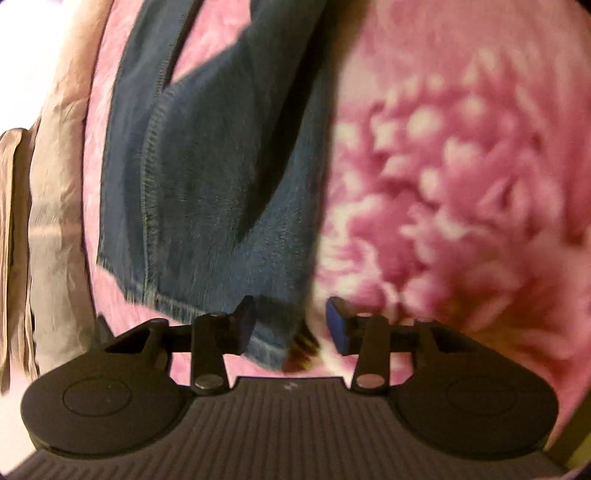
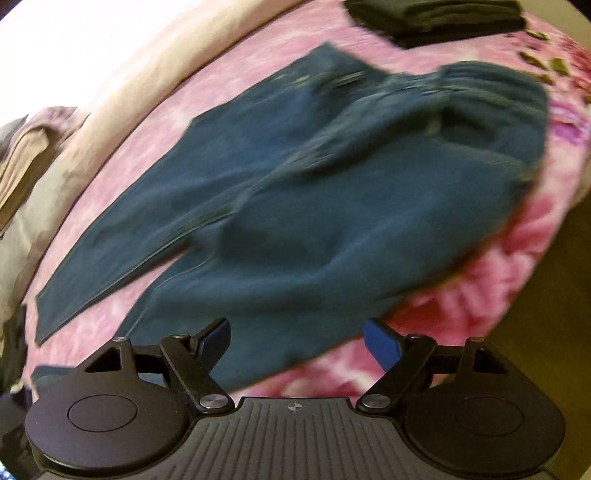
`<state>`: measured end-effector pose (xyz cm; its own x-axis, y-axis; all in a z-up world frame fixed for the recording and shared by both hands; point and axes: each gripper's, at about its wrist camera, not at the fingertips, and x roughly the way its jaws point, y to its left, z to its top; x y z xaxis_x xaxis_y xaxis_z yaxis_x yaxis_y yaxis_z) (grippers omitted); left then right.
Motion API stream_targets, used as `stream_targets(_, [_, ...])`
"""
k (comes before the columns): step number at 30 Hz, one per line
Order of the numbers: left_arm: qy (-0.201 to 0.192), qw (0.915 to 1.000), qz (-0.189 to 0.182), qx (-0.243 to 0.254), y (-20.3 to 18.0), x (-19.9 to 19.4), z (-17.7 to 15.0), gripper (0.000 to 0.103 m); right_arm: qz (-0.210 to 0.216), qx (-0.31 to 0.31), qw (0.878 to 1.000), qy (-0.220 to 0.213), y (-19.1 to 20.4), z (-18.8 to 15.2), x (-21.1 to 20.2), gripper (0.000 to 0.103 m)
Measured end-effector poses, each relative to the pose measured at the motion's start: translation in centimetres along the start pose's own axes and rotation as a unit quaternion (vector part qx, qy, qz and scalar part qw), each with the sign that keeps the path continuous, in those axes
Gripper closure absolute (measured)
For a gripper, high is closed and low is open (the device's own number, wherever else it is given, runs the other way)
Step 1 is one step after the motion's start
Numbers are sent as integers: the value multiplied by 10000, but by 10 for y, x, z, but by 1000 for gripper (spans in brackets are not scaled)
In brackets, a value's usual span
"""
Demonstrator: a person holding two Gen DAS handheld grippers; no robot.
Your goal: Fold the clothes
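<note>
A pair of blue jeans lies spread on a pink flowered blanket, waist at the upper right, legs running to the lower left. In the left wrist view the jeans' leg ends lie just ahead. My left gripper is open, its fingers either side of a hem corner without closing on it. My right gripper is open and empty over the near edge of the jeans. Both views are blurred.
A folded dark garment lies at the far edge of the blanket. Beige bedding and a tan folded cloth lie along the left side; the beige bedding also shows in the left wrist view. The bed edge drops off at the right.
</note>
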<state>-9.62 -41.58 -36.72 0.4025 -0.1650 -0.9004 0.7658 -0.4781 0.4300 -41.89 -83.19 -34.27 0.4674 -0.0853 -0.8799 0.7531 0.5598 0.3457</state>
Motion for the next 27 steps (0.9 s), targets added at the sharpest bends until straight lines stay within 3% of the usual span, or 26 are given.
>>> stream_targets(1, [-9,10000,12,47,3,6,-9,90,-9,-39,10000,22,7,-3,3,21])
stream_targets(2, [-18,10000,23,94,6,11,-19,99,-19,-69,10000,40,13,-5,5,21])
stream_targets(4, [-36,9998,47,188,12,23,-37,102,-47,-103,9999,60,20,-9,5,21])
stream_targets(5, [-59,9998,-14,182,17,22,-47,102,-73,-126,9999,57,22,-11,3,21])
stream_targets(10, [21,9930,-1113,-400,52,-54,-105,101,-233,-294,9993,-30,26,-10,-6,21])
stream_targets(14, [437,9877,-1392,-563,22,-48,-107,98,-314,-318,9988,186,20,-11,4,21])
stream_targets(17, [803,9820,-1694,-205,-8,-33,-102,91,-289,-137,9988,358,14,-9,8,21])
stream_targets(20, [813,9797,-1819,-200,-16,-31,-99,86,-241,-242,9986,405,10,-6,3,21])
stream_targets(22, [704,9798,-1802,-508,-4,-34,-95,84,-282,-361,9981,404,7,-6,-2,21])
stream_targets(27, [199,9819,-1613,-970,31,-35,-56,78,-471,-28,9983,334,-15,-1,-11,21])
